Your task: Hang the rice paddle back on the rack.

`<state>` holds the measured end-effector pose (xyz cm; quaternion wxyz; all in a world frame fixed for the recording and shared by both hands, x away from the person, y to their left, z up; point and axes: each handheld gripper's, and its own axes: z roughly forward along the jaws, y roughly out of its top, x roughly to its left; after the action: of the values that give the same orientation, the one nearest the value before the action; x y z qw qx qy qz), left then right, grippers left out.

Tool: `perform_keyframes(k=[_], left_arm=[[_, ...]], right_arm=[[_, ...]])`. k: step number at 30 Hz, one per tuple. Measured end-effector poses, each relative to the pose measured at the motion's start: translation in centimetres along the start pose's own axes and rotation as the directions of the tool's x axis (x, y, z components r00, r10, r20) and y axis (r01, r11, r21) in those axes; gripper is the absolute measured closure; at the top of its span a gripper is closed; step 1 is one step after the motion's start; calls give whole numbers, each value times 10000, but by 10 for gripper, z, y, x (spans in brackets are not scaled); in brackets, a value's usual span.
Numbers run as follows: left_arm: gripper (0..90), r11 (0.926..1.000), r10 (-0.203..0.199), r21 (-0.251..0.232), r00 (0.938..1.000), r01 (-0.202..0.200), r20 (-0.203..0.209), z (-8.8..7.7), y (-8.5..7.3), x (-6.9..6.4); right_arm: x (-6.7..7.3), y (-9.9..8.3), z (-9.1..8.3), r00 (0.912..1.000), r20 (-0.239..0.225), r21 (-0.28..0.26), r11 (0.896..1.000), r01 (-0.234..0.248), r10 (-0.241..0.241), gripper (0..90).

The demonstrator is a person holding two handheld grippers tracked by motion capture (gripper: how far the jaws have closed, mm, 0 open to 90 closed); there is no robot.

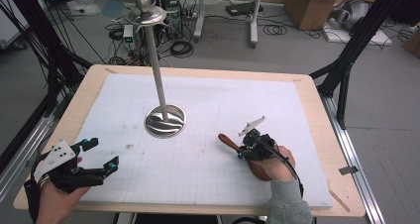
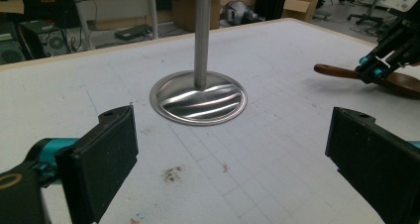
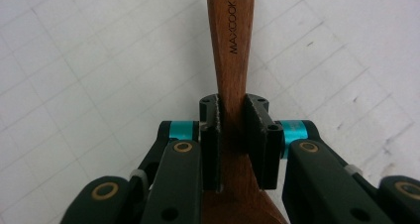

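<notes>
White table (image 1: 208,184), right gripper (image 3: 232,116) fingers (image 3: 212,135) clamping wooden spoon (image 3: 230,45)

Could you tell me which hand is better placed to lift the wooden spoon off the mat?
Right: its tool is shut on the wooden spoon, while the left tool is open, far off.

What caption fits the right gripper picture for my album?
Right tongs pinch the neck of a wooden spoon lying on the white gridded mat.

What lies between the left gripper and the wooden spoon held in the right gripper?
Nothing: in the high view, only bare white mat separates the left gripper from the wooden spoon.
</notes>
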<state>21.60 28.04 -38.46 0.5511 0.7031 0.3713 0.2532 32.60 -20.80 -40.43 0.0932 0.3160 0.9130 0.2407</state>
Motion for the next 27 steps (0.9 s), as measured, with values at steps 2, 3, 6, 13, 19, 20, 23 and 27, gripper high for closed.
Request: perform_keyframes(k=[2, 3, 6, 13, 19, 20, 23, 27], left_arm=[[65, 10000, 33, -9, 10000, -33, 9, 1, 0, 0], [65, 10000, 23, -28, 10000, -23, 35, 1, 1, -1], [65, 10000, 61, -39, 10000, -60, 58, 2, 2, -1], [65, 9999, 73, -116, 9999, -72, 92, 1, 4, -1], [65, 9998, 64, -200, 9999, -62, 111, 0, 6, -2], [65, 9998, 69, -203, 9999, -67, 91, 0, 6, -2], [65, 9997, 72, -231, 9999, -70, 87, 0, 6, -2], [65, 9997, 66, -237, 9999, -64, 76, 0, 6, -2]], right_arm=[[-1, -1, -4, 10000, -8, -256, 9997, -12, 12, 776], [-1, -2, -6, 10000, -5, -398, 9992, 14, -15, 776], [-1, -3, -12, 9999, -107, -745, 9972, -40, 32, 777], [-2, -5, -22, 10000, 34, -1460, 9893, 32, -27, 779], [-2, -7, -32, 9997, 247, -2109, 9775, -31, 85, 780], [-2, -7, -33, 9995, 285, -2252, 9743, -44, 110, 780], [-2, -8, -37, 9995, 206, -2523, 9675, -163, 222, 780], [-4, -10, -39, 9996, 124, -2721, 9621, -205, 248, 780]])
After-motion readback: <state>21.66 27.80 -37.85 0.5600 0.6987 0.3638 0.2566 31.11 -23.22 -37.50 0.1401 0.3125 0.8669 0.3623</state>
